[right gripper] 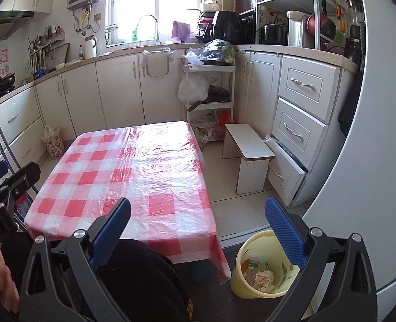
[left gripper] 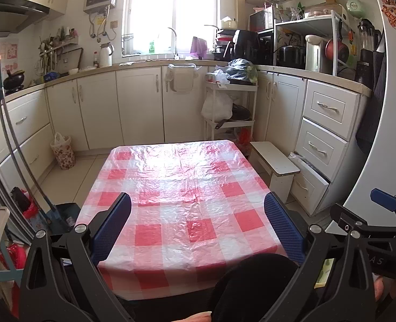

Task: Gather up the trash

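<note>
Only the right wrist view catches the one yellow bin point(right gripper: 242, 281) of crumpled trash point(right gripper: 263, 279) beside the checked table point(right gripper: 117, 171), while left gripper point(left gripper: 198, 225) and right gripper point(right gripper: 198, 228) both gape wide, empty.

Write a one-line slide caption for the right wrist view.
Open right tongs above checked table; yellow bin holds crumpled trash.

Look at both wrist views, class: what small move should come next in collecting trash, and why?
Probably none beyond pulling both grippers back. The checked tablecloth shows no litter, the yellow bin on the floor beside the table already holds crumpled paper, and the left gripper and right gripper both stand open and empty. Trash outside these views cannot be ruled out.
</note>
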A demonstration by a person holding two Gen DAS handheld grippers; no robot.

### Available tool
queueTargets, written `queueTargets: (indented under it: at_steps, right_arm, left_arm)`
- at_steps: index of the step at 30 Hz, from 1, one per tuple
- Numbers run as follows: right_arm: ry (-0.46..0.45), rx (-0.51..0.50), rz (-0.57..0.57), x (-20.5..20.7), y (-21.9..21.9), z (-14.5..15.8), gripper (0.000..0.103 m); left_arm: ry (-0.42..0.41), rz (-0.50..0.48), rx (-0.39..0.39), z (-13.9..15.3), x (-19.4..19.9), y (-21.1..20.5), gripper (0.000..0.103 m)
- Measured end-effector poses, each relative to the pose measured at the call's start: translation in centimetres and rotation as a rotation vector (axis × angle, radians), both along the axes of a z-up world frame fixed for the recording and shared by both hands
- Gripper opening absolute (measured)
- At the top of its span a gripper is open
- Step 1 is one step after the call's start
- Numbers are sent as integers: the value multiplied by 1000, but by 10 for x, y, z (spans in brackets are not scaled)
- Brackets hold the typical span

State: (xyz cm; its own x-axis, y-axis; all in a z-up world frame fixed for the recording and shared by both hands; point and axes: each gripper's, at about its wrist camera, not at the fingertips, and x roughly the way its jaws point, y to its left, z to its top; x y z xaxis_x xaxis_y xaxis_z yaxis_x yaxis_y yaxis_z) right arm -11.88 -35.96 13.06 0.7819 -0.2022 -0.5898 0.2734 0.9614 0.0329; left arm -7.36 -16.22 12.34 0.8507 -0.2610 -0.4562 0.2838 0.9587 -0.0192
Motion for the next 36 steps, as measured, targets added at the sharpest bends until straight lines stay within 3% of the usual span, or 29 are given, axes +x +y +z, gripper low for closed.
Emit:
queueTargets:
  at_steps: [36]
  right_arm:
    - [-3,-13,7,1,7,3,96]
  left_arm:
    - [-17,54,10,4,-3,11,96]
